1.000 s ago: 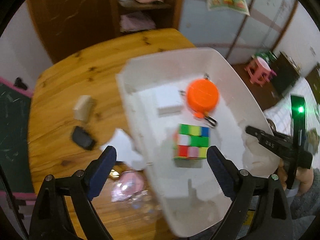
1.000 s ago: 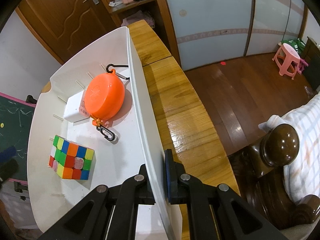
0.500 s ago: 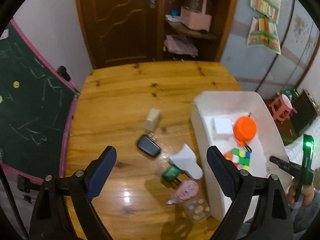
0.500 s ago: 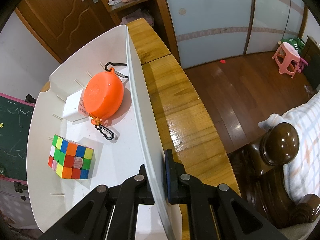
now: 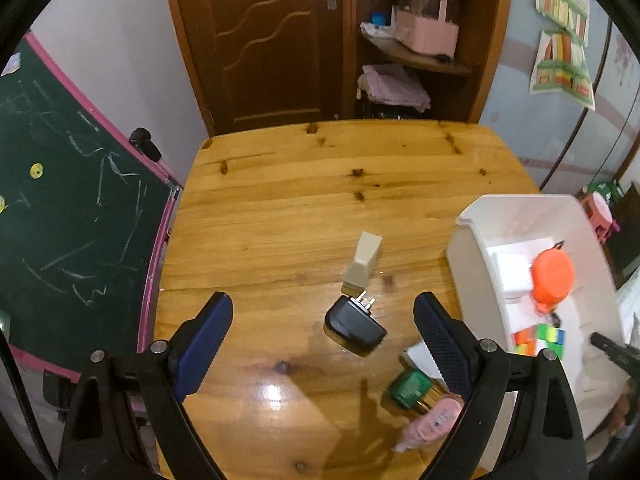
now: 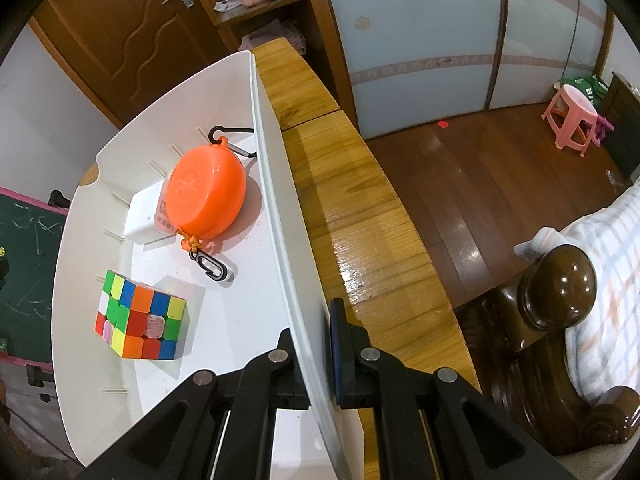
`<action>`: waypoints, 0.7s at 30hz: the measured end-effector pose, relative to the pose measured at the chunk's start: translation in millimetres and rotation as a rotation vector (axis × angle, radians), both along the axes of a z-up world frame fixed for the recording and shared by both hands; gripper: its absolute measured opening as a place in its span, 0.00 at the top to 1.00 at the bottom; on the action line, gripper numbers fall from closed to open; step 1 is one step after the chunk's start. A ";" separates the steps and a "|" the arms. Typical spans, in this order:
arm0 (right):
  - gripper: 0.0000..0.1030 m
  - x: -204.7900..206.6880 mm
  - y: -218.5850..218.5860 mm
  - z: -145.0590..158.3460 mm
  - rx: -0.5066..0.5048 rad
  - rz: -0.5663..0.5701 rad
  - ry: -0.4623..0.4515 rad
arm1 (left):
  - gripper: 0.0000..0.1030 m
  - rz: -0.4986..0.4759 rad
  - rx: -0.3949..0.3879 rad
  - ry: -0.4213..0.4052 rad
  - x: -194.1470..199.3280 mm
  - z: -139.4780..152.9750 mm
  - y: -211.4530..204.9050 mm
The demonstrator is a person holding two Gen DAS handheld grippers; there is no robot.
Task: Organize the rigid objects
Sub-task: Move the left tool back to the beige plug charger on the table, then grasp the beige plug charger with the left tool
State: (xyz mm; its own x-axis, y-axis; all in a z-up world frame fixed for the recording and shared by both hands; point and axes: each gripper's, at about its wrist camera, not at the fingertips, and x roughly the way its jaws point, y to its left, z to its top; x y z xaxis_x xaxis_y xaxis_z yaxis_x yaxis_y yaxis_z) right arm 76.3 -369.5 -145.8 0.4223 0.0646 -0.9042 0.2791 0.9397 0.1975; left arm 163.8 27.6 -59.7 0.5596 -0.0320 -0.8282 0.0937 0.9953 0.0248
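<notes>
The left gripper point(image 5: 323, 330) hangs above the wooden bench point(image 5: 280, 208) with its jaws spread wide, and nothing is between them. Near its right finger point(image 5: 438, 342), at the near side of the bench, there is a small group of things: a pink bottle point(image 5: 430, 424) lying down, a green box point(image 5: 408, 386) just beside it, and a white piece point(image 5: 418, 358) partly hidden behind the finger. A little farther, between the two fingers in the left wrist view, a black charger point(image 5: 354, 328) lies on the bench with its metal pins pointing away. Just behind it a beige adapter point(image 5: 363, 266) lies on the wood, very near to the pins; I cannot tell if they touch.

The right gripper point(image 6: 320, 344) has its jaws pressed together on the right wall of the white bin point(image 6: 276, 208), one finger inside and one outside. The bin stands at the right edge of the bench. Inside it, nearest to the gripper, is a colourful puzzle cube point(image 6: 140, 320). Behind it a black clip point(image 6: 210, 266) is joined to a round orange case point(image 6: 206, 196), which leans partly on a white charger block point(image 6: 146, 216). A second black hook point(image 6: 224, 130) is at the far end of the case.

Beyond the bench are a brown door point(image 5: 264, 40) and a shelf point(image 5: 416, 56) with a pink box point(image 5: 426, 32).
</notes>
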 end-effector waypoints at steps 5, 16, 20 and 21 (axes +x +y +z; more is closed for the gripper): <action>0.94 0.8 3.4 1.9 -0.020 0.008 0.005 | 0.09 -0.050 0.030 0.043 26.8 -29.3 -12.4; 0.94 2.5 7.4 3.0 -0.036 0.016 0.012 | 0.20 -0.049 -0.057 0.217 83.7 -90.8 -24.5; 0.94 3.3 7.5 3.0 -0.031 0.017 0.017 | 0.21 -0.060 -0.052 0.246 92.4 -105.2 -33.6; 0.94 3.4 7.0 3.2 -0.028 0.016 0.018 | 0.23 -0.063 -0.047 0.248 93.4 -107.8 -35.6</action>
